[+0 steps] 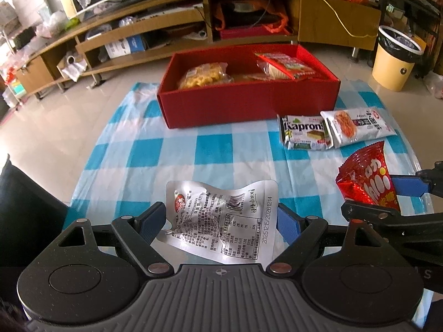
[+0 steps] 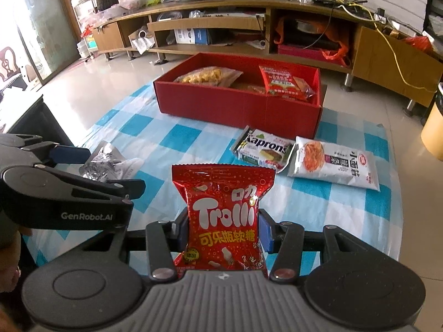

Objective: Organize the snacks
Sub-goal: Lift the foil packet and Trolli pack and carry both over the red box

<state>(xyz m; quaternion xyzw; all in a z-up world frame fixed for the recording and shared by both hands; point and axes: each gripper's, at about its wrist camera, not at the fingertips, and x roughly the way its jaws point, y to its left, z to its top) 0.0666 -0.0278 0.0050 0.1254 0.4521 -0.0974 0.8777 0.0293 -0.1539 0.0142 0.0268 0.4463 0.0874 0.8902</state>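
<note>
My left gripper (image 1: 218,221) is shut on a silver foil snack pouch (image 1: 221,221), held above the blue-checked cloth (image 1: 155,155). My right gripper (image 2: 223,231) is shut on a red Trolli candy bag (image 2: 224,215), which stands upright between the blue pads; the same red Trolli candy bag (image 1: 368,179) shows at the right of the left wrist view. An open red box (image 1: 249,102) at the far end of the cloth holds a yellow snack bag (image 1: 202,76) and a red packet (image 1: 285,66). A Kaprons packet (image 2: 263,150) and a white noodle packet (image 2: 332,163) lie in front of the red box (image 2: 238,105).
A long wooden TV stand (image 1: 166,36) with cluttered shelves runs along the back. A yellow bin with a black liner (image 1: 396,58) stands on the tiled floor at the right. The left gripper's body (image 2: 63,193) fills the left of the right wrist view.
</note>
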